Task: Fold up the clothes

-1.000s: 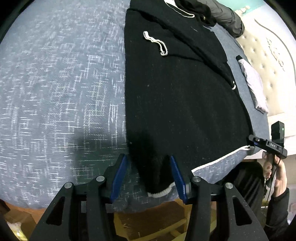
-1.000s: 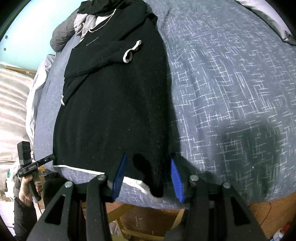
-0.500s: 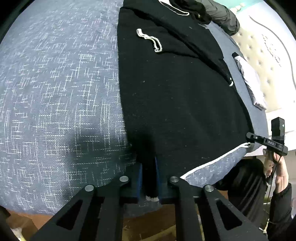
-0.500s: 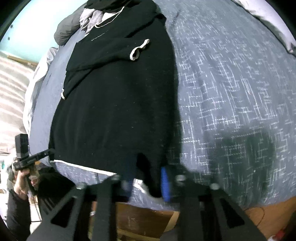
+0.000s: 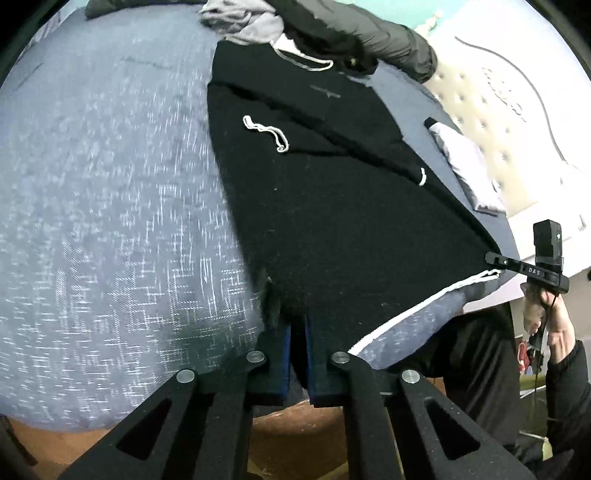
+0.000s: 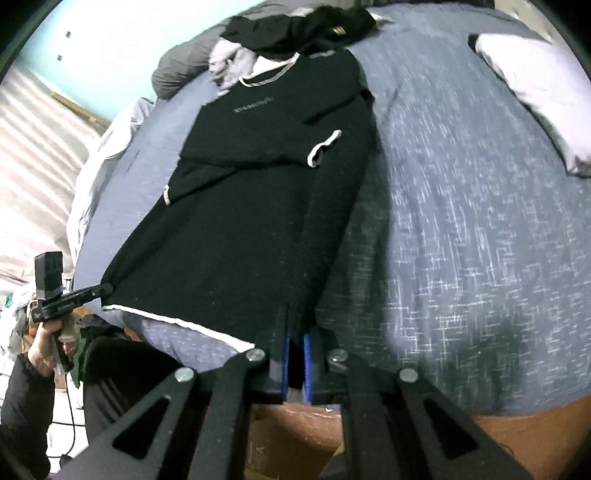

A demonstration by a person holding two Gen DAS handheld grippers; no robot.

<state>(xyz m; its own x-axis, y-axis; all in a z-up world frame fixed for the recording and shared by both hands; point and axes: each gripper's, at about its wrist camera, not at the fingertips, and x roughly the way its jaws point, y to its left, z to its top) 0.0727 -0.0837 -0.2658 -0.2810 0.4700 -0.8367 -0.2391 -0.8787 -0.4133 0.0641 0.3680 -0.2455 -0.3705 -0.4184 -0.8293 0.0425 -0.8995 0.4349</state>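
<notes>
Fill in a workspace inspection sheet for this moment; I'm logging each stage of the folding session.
Surface: bed with blue-grey patterned cover.
Job's things: black sweater lying front up, both white-cuffed sleeves folded across the chest, hem corners pinched.
Clutter: pile of dark and grey clothes beyond the collar; pale pillow near the bed's edge.
Grippers: left hand-held gripper shut on one hem corner; right hand-held gripper shut on the other. Both sets of jaws have just closed.
Cables: thin black cable hanging from the right hand-held gripper's handle.
Surroundings: tufted headboard; teal wall; wooden bed frame.
</notes>
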